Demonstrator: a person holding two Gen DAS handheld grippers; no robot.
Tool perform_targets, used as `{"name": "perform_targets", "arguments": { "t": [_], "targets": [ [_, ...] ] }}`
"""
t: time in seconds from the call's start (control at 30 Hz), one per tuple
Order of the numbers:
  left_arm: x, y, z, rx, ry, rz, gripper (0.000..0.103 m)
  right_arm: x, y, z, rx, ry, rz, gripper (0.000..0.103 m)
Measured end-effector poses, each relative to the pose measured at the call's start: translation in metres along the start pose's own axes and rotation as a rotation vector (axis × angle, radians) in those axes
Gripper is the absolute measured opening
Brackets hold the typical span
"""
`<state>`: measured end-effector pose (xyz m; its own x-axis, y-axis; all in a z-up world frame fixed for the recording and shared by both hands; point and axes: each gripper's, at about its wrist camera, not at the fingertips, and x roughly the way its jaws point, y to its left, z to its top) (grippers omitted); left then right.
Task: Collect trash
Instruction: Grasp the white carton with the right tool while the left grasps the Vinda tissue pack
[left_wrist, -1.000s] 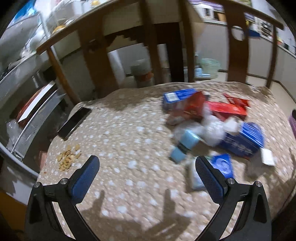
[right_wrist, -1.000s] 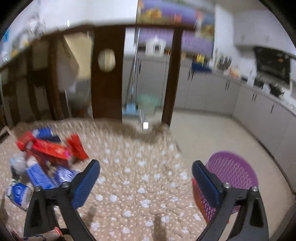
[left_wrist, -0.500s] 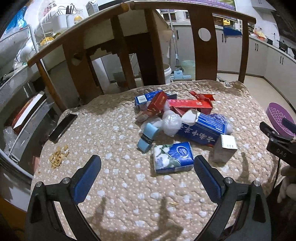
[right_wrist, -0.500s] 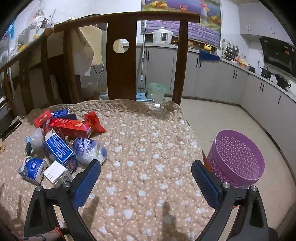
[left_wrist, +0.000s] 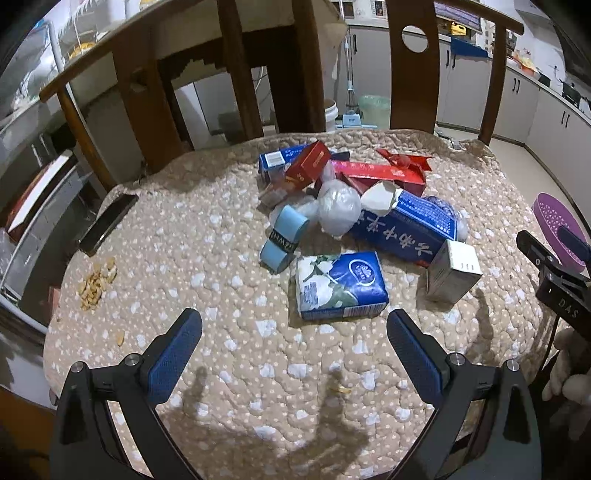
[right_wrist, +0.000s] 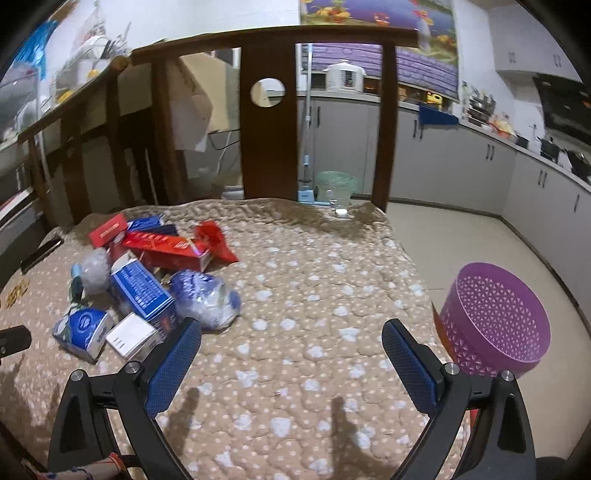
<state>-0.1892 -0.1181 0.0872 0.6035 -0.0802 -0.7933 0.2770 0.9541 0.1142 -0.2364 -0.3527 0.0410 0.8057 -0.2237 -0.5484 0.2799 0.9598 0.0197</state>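
Observation:
A pile of trash lies on the beige quilted cushion (left_wrist: 221, 295): a blue tissue pack (left_wrist: 340, 285), a small white box (left_wrist: 452, 271), a long blue carton (left_wrist: 406, 227), a clear plastic bag (left_wrist: 339, 210), a light blue roll (left_wrist: 283, 239) and red boxes (left_wrist: 380, 173). My left gripper (left_wrist: 293, 345) is open and empty, just short of the tissue pack. My right gripper (right_wrist: 291, 356) is open and empty, with the pile (right_wrist: 142, 284) to its left. A purple basket (right_wrist: 495, 325) stands on the floor to the right.
A black phone (left_wrist: 108, 224) and scattered nut shells (left_wrist: 95, 284) lie on the cushion's left side. Wooden chair backs (right_wrist: 267, 122) rise behind the cushion. The right gripper's body (left_wrist: 554, 273) shows at the left wrist view's right edge. Kitchen cabinets line the far wall.
Both views have steadied from motion blur. The left gripper has come closer to the tissue pack. The right gripper has shifted slightly, with the pile and basket now nearer.

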Motion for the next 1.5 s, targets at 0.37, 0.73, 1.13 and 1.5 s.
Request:
{"name": "perform_targets", "arguments": {
  "t": [0.37, 0.73, 1.13, 1.5],
  "targets": [
    [0.022, 0.022, -0.005, -0.062, 0.049, -0.025, 0.100, 0.014, 0.024, -0.008, -0.053, 0.118, 0.117, 0.083],
    [0.045, 0.008, 0.002, 0.037, 0.046, -0.117, 0.100, 0.020, 0.049, -0.010, -0.066, 0.178, 0.328, 0.083],
    [0.097, -0.023, 0.024, 0.216, 0.108, -0.250, 0.093, 0.056, 0.074, -0.003, -0.052, 0.295, 0.461, 0.048],
    [0.070, -0.011, 0.029, 0.096, 0.103, -0.281, 0.048, 0.034, 0.045, 0.006, 0.009, 0.247, 0.467, 0.037]
  ]
}}
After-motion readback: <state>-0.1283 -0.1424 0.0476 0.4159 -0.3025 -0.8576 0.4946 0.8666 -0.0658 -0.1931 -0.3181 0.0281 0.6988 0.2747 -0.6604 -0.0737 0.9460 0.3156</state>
